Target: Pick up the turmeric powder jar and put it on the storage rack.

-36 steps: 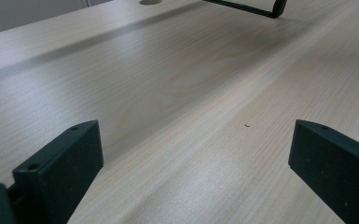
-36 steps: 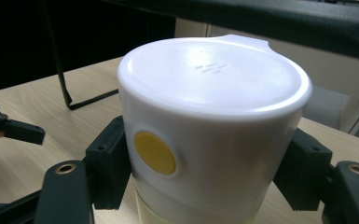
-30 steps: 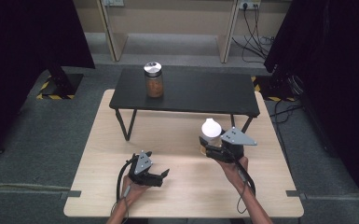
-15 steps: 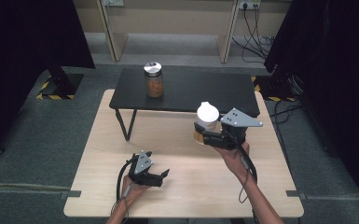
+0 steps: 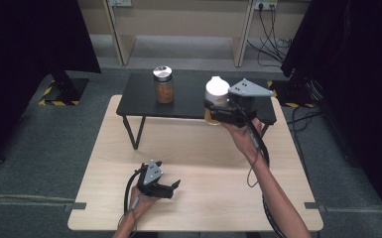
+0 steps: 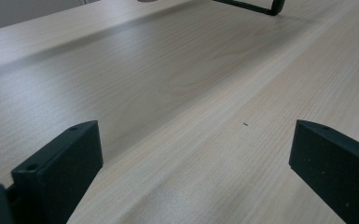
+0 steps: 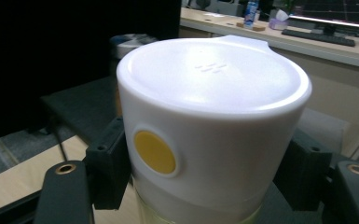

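1. A low black stand [image 5: 188, 101] with thin metal legs sits across the far part of the light wooden table [image 5: 198, 198], reaching nearly from the left edge to the right edge.
2. A glass jar with a silver lid [image 5: 163, 84] stands upright on the left half of the stand, holding brownish contents. It is well apart from both grippers.
3. Nothing lies on the table between the left gripper [image 5: 171, 187] and the stand's legs. The left gripper view shows bare wood grain ahead of its jaws and one stand foot [image 6: 256, 6] at the far top.
4. The right gripper [image 5: 212, 109] is held in the air over the right half of the stand, near its front edge. The forearm reaches up from the near right corner of the table, hand under the gripper, cable trailing along the arm.
5. Its jaws are closed against both sides of a white-capped bottle [image 7: 210, 126], pinching it just below the cap. The bottle is upright and clear of the stand's top, as far as the high view shows.
6. The left gripper rests low near the front edge of the table, left of centre, jaws pointing right. Its jaws are spread wide with nothing between them.
7. The bottle's cap is smooth, glossy white plastic, round with a flat top and a small lip at the rim, and bears a round yellow dot [image 7: 155, 152] on its side. The body below looks pale yellowish and translucent.
8. The jaws are matt black blocks. A grey three-cornered plate [image 5: 248, 89] tops the right gripper.
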`<state>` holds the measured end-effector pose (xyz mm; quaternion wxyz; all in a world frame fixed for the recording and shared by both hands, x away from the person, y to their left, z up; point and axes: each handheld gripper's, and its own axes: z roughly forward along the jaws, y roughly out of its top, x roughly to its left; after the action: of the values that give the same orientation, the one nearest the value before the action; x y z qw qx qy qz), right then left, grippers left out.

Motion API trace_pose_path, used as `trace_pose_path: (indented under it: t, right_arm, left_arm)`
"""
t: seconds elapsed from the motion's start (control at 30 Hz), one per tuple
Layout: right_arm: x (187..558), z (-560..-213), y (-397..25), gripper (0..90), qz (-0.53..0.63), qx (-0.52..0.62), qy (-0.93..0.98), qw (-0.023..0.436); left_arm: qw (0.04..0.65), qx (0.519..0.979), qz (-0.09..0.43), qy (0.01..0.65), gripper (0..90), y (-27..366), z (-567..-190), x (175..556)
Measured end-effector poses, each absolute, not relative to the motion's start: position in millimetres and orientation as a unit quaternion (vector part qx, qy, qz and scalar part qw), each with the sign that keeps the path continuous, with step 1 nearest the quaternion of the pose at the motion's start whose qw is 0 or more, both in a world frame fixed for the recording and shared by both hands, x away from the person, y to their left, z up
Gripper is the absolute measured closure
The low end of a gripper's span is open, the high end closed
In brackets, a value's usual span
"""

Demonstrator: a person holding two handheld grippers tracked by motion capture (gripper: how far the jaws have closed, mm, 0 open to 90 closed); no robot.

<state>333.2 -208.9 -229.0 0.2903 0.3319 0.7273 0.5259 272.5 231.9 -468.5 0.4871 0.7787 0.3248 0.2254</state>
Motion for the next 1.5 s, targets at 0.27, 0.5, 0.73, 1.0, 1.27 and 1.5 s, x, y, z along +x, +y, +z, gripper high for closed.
trace_pose_path:
  t: [0.27, 0.5, 0.73, 1.0, 1.27, 1.5]
  right_arm:
    - [373.6, -223.3, -192.0, 30.4, 0.514, 0.364, 0.719, 0.293]
    - [399.4, -225.4, -178.1, 30.5, 0.504, 0.39, 0.712, 0.297]
    - [412.6, -227.9, -166.2, 30.5, 0.499, 0.4, 0.708, 0.3]
    - [420.5, -229.0, -160.0, 30.5, 0.499, 0.402, 0.709, 0.295]
    - [416.6, -239.5, -155.4, 30.1, 0.499, 0.401, 0.7, 0.316]
    - [423.7, -239.7, -159.2, 16.1, 0.501, 0.407, 0.706, 0.292]
  left_arm:
    - [0.488, 0.778, 0.225, 0.326, 1.7, 232.0, -468.5, 272.7]
    - [0.487, 0.779, 0.226, 0.325, 1.8, 231.5, -468.5, 272.4]
    - [0.486, 0.779, 0.225, 0.324, 1.7, 232.2, -468.2, 272.8]
    - [0.486, 0.78, 0.226, 0.324, 1.8, 231.9, -468.1, 272.7]
    - [0.483, 0.781, 0.229, 0.323, 1.6, 230.6, -467.8, 272.0]
    - [0.485, 0.78, 0.227, 0.323, 1.6, 231.2, -468.1, 272.5]
